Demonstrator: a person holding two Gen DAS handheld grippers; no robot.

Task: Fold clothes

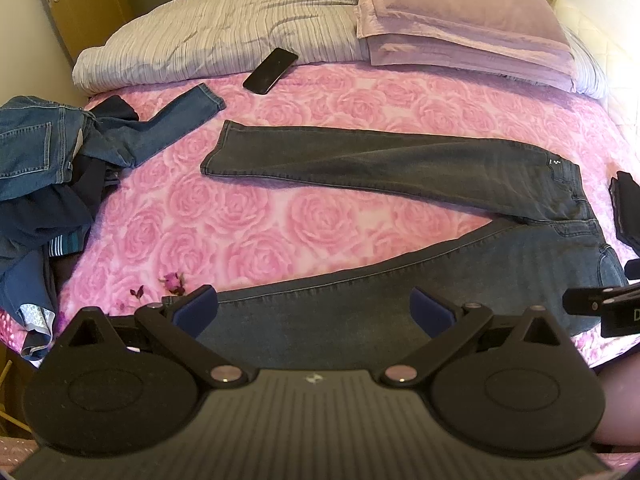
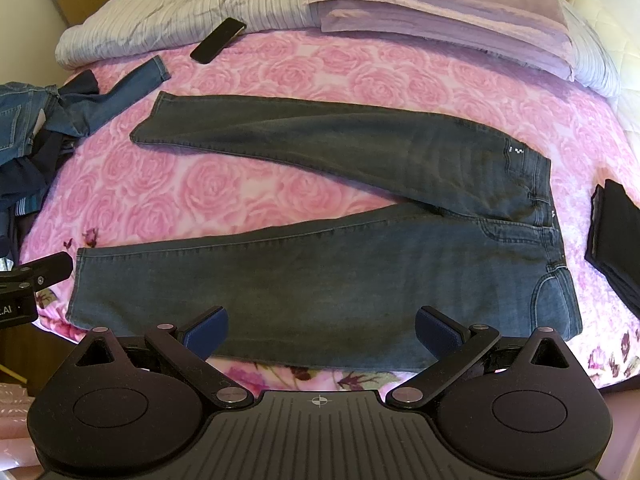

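A pair of dark grey jeans [image 1: 400, 168] [image 2: 360, 272] lies flat on the pink rose bedspread [image 1: 248, 220]. Its waist is to the right and its two legs spread leftward in a V. My left gripper [image 1: 315, 312] is open, low over the near leg close to its hem, with nothing between its blue pads [image 1: 196, 310]. My right gripper [image 2: 322, 332] is also open, at the near edge of the same leg towards the thigh, and holds nothing. Each gripper shows at the edge of the other's view: the left gripper [image 2: 36, 280] and the right gripper [image 1: 600, 308].
A heap of blue jeans and dark clothes [image 1: 52, 168] lies at the bed's left edge. A black phone [image 1: 271, 70] rests near the striped duvet [image 1: 220, 36] and lilac pillows [image 1: 460, 20] at the head. A folded dark garment [image 2: 616, 240] sits to the right.
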